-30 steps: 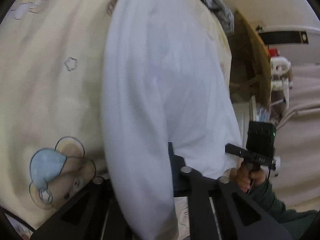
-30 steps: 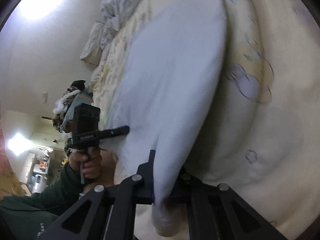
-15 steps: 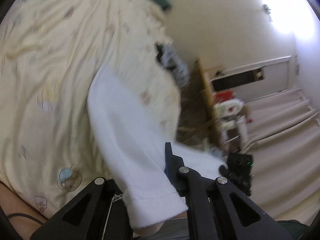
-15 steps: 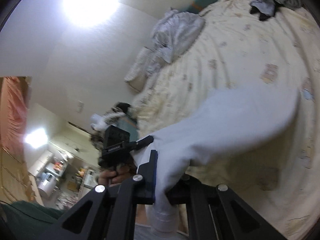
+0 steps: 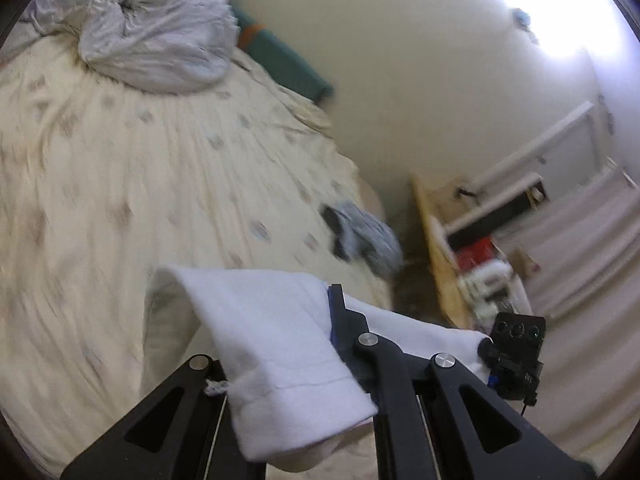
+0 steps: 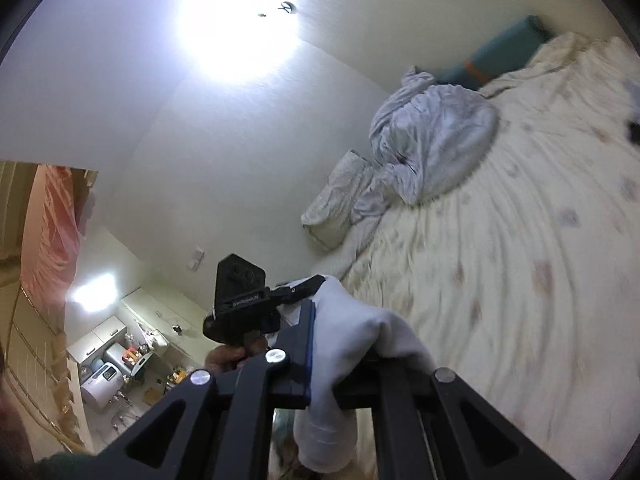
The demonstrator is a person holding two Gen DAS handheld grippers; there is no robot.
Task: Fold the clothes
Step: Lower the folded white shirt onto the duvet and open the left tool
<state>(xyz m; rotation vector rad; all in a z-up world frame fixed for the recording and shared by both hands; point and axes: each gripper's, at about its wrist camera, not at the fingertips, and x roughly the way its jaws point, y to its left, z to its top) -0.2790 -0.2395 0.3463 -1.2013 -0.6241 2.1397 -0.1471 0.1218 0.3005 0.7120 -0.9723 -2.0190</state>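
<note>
Where a second ago the white garment (image 5: 276,344) lay stretched along the bed (image 5: 120,200), we now see it lifted clear above the bed, spanning between both grippers. Our left gripper (image 5: 332,320) is clamped shut on one end, its cuff drooping over the jaws; our right gripper (image 6: 320,344) is likewise closed on the other end, fabric hanging below. Beyond the garment, at the bed's far end, lies a crumpled grey duvet (image 5: 148,36). Near the bed's edge sits what looks like a small grey-and-black garment (image 5: 360,236), too blurred to identify.
</note>
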